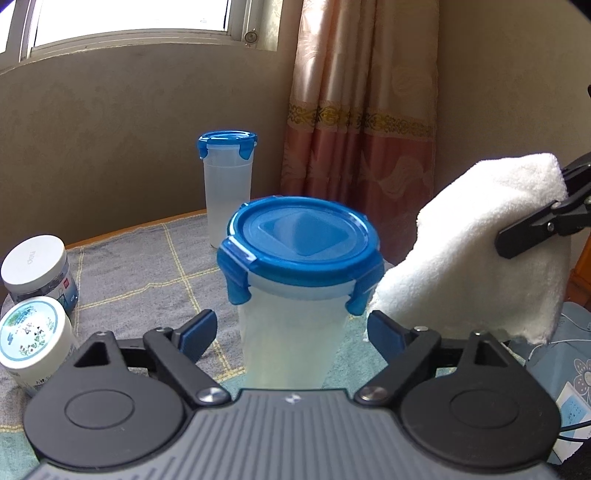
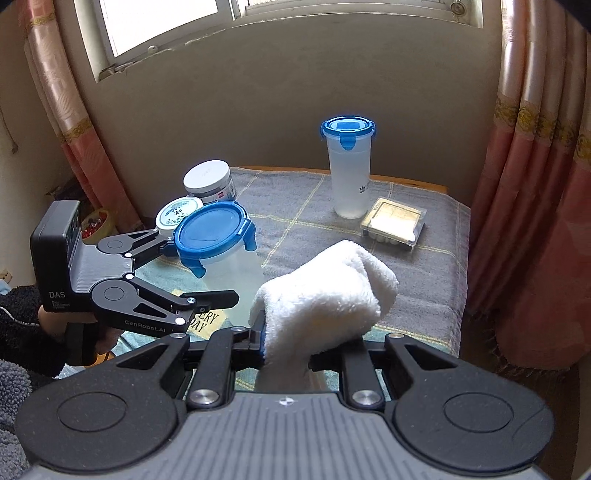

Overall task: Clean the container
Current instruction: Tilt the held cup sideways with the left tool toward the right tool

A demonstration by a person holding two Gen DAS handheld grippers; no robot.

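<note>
The left gripper (image 1: 291, 334) has its two blue-padded fingers set on either side of a translucent plastic container (image 1: 295, 332) with a blue clip-lock lid (image 1: 301, 236); in the left wrist view a gap shows between each pad and the container wall, while in the right wrist view the fingers reach along its sides, so whether they actually clamp it cannot be told. The container (image 2: 236, 269) is tilted, its lid leaning toward the right gripper's camera, above the front of a table covered with a grey checked cloth (image 2: 295, 225). The right gripper (image 2: 286, 338) is closed on a folded white towel (image 2: 325, 295), which bulges up and forward from between its fingers and lies just beside the container, close to one lid clip in the left wrist view (image 1: 476, 251). A sleeve (image 2: 18, 321) shows behind the left gripper. Farther back on the cloth stand a taller lidded container of the same kind (image 2: 349, 166), a flat clear box (image 2: 393, 221) beside it, and two white-lidded jars (image 2: 209, 182) (image 2: 177, 214) at the left. Behind are a wall, a window (image 2: 166, 22) and pink curtains (image 2: 535, 184).
</note>
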